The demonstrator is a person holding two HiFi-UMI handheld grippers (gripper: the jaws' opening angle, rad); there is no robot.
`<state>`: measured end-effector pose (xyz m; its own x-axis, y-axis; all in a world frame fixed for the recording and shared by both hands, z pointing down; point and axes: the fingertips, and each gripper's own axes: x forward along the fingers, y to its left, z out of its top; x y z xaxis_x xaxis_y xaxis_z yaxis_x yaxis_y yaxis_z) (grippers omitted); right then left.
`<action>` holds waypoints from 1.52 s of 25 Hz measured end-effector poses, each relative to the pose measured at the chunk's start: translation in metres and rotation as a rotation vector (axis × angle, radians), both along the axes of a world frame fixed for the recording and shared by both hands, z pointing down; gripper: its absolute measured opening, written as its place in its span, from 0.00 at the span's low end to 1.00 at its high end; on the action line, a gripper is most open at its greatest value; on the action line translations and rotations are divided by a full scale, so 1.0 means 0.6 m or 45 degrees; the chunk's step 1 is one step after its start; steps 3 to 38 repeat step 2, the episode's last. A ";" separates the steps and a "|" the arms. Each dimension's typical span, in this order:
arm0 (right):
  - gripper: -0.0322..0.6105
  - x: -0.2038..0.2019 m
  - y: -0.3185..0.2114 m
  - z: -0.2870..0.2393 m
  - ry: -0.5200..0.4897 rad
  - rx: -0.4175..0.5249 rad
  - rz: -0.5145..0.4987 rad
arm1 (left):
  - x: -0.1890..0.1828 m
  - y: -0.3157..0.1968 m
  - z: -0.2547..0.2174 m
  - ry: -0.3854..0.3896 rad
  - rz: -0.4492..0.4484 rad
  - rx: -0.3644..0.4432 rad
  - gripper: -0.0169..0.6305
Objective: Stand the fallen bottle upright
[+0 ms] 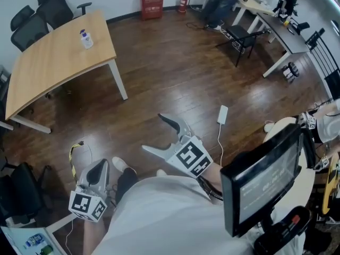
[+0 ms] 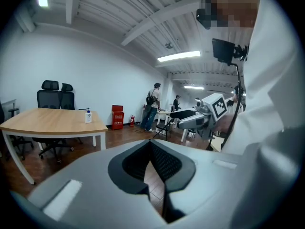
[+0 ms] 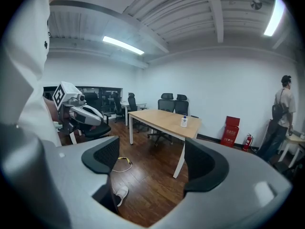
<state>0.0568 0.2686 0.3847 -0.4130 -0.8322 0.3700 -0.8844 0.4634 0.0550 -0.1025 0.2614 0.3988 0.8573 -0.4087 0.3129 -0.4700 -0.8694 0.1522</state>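
Note:
A small white pump bottle with a blue label (image 1: pixel 86 39) stands upright near the far end of the wooden table (image 1: pixel 48 68). It also shows in the left gripper view as the bottle (image 2: pixel 88 115) and in the right gripper view as the bottle (image 3: pixel 184 121). Both grippers are held low near the person's body, far from the table. My left gripper (image 1: pixel 98 173) is shut with nothing in it, its pads meeting (image 2: pixel 151 144). My right gripper (image 1: pixel 154 133) is open and empty, with bare floor between its jaws (image 3: pixel 152 161).
Black office chairs (image 1: pixel 37 12) stand behind the table. A yellow cable (image 1: pixel 74 153) and a white adapter (image 1: pixel 222 114) lie on the wooden floor. A monitor (image 1: pixel 263 179) sits at the lower right. A red cabinet (image 1: pixel 151 1) and desks with people (image 1: pixel 265 9) are at the far side.

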 end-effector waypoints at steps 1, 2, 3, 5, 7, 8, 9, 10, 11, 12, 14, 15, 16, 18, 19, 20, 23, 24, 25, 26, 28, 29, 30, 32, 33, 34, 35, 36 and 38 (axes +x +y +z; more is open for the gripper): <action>0.73 -0.007 -0.017 0.002 0.002 -0.004 -0.002 | -0.009 -0.017 0.002 0.001 -0.008 -0.003 0.03; 0.73 -0.013 -0.035 0.004 0.003 -0.007 -0.003 | -0.018 -0.034 0.004 0.002 -0.015 -0.006 0.03; 0.73 -0.013 -0.035 0.004 0.003 -0.007 -0.003 | -0.018 -0.034 0.004 0.002 -0.015 -0.006 0.03; 0.73 -0.013 -0.035 0.004 0.003 -0.007 -0.003 | -0.018 -0.034 0.004 0.002 -0.015 -0.006 0.03; 0.73 -0.013 -0.035 0.004 0.003 -0.007 -0.003 | -0.018 -0.034 0.004 0.002 -0.015 -0.006 0.03; 0.73 -0.013 -0.035 0.004 0.003 -0.007 -0.003 | -0.018 -0.034 0.004 0.002 -0.015 -0.006 0.03; 0.73 -0.013 -0.035 0.004 0.003 -0.007 -0.003 | -0.018 -0.034 0.004 0.002 -0.015 -0.006 0.03; 0.73 -0.013 -0.035 0.004 0.003 -0.007 -0.003 | -0.018 -0.034 0.004 0.002 -0.015 -0.006 0.03; 0.73 -0.013 -0.035 0.004 0.003 -0.007 -0.003 | -0.018 -0.034 0.004 0.002 -0.015 -0.006 0.03; 0.73 -0.013 -0.035 0.004 0.003 -0.007 -0.003 | -0.018 -0.034 0.004 0.002 -0.015 -0.006 0.03; 0.73 -0.013 -0.035 0.004 0.003 -0.007 -0.003 | -0.018 -0.034 0.004 0.002 -0.015 -0.006 0.03; 0.73 -0.013 -0.035 0.004 0.003 -0.007 -0.003 | -0.018 -0.034 0.004 0.002 -0.015 -0.006 0.03; 0.73 -0.013 -0.035 0.004 0.003 -0.007 -0.003 | -0.018 -0.034 0.004 0.002 -0.015 -0.006 0.03; 0.73 -0.013 -0.035 0.004 0.003 -0.007 -0.003 | -0.018 -0.034 0.004 0.002 -0.015 -0.006 0.03; 0.73 -0.013 -0.035 0.004 0.003 -0.007 -0.003 | -0.018 -0.034 0.004 0.002 -0.015 -0.006 0.03; 0.73 -0.013 -0.035 0.004 0.003 -0.007 -0.003 | -0.018 -0.034 0.004 0.002 -0.015 -0.006 0.03; 0.73 -0.013 -0.035 0.004 0.003 -0.007 -0.003 | -0.018 -0.034 0.004 0.002 -0.015 -0.006 0.03; 0.73 -0.013 -0.035 0.004 0.003 -0.007 -0.003 | -0.018 -0.034 0.004 0.002 -0.015 -0.006 0.03; 0.73 -0.013 -0.035 0.004 0.003 -0.007 -0.003 | -0.018 -0.034 0.004 0.002 -0.015 -0.006 0.03; 0.73 -0.013 -0.035 0.004 0.003 -0.007 -0.003 | -0.018 -0.034 0.004 0.002 -0.015 -0.006 0.03; 0.73 -0.013 -0.035 0.004 0.003 -0.007 -0.003 | -0.018 -0.034 0.004 0.002 -0.015 -0.006 0.03; 0.73 -0.013 -0.035 0.004 0.003 -0.007 -0.003 | -0.018 -0.034 0.004 0.002 -0.015 -0.006 0.03; 0.73 -0.013 -0.035 0.004 0.003 -0.007 -0.003 | -0.018 -0.034 0.004 0.002 -0.015 -0.006 0.03; 0.73 -0.013 -0.035 0.004 0.003 -0.007 -0.003 | -0.018 -0.034 0.004 0.002 -0.015 -0.006 0.03; 0.73 -0.013 -0.035 0.004 0.003 -0.007 -0.003 | -0.018 -0.034 0.004 0.002 -0.015 -0.006 0.03; 0.73 -0.013 -0.035 0.004 0.003 -0.007 -0.003 | -0.018 -0.034 0.004 0.002 -0.015 -0.006 0.03; 0.73 -0.013 -0.035 0.004 0.003 -0.007 -0.003 | -0.018 -0.034 0.004 0.002 -0.015 -0.006 0.03; 0.73 -0.013 -0.035 0.004 0.003 -0.007 -0.003 | -0.018 -0.034 0.004 0.002 -0.015 -0.006 0.03; 0.73 -0.013 -0.035 0.004 0.003 -0.007 -0.003 | -0.018 -0.034 0.004 0.002 -0.015 -0.006 0.03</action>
